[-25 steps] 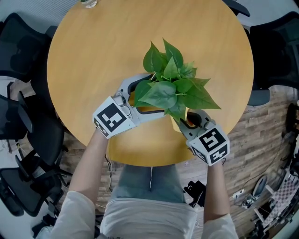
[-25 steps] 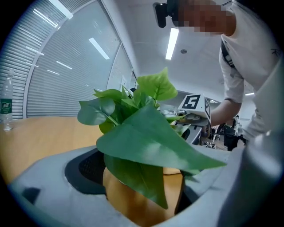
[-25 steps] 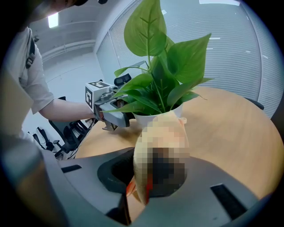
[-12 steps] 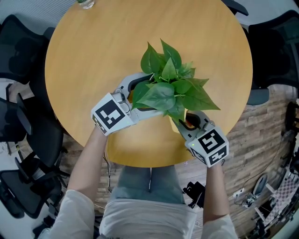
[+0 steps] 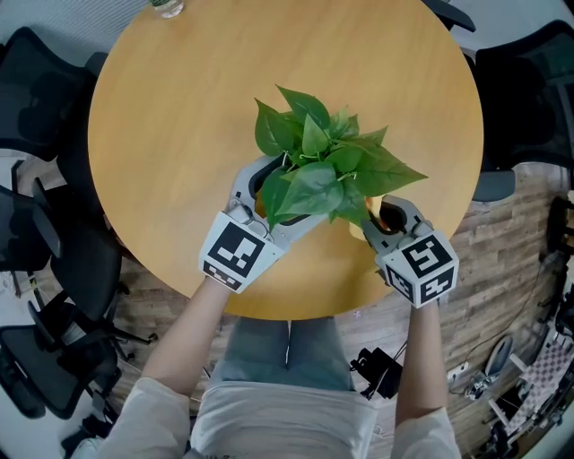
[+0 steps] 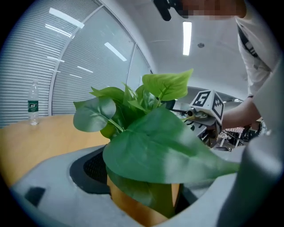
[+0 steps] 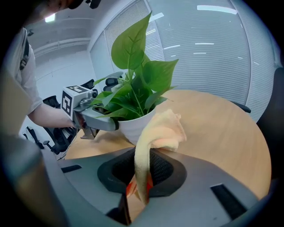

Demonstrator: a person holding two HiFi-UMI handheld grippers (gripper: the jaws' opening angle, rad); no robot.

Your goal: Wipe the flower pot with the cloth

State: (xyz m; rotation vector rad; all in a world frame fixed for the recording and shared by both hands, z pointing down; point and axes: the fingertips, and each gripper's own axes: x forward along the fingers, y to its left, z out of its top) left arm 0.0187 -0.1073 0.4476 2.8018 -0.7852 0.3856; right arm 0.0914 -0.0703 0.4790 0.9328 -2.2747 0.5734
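A leafy green plant (image 5: 318, 166) stands in a flower pot on the round wooden table (image 5: 179, 116); in the head view the leaves hide almost all of the pot. My left gripper (image 5: 273, 193) is shut on the flower pot (image 6: 128, 206), one jaw on each side of its wall. In the right gripper view the pot (image 7: 133, 126) looks white, with the left gripper (image 7: 95, 117) clamped at its rim. My right gripper (image 5: 387, 220) sits to the pot's right, shut on a yellow cloth (image 7: 162, 131) that drapes up from the jaws (image 7: 140, 184). Whether the cloth touches the pot I cannot tell.
A plastic water bottle (image 5: 167, 7) stands at the table's far edge, and it also shows in the left gripper view (image 6: 33, 105). Black office chairs (image 5: 45, 260) ring the table. The person's lap is against the near edge.
The plant and pot have turned and shifted a little left with the left gripper, whose cube swung right. The right gripper has moved right, away from the pot, with the cloth.
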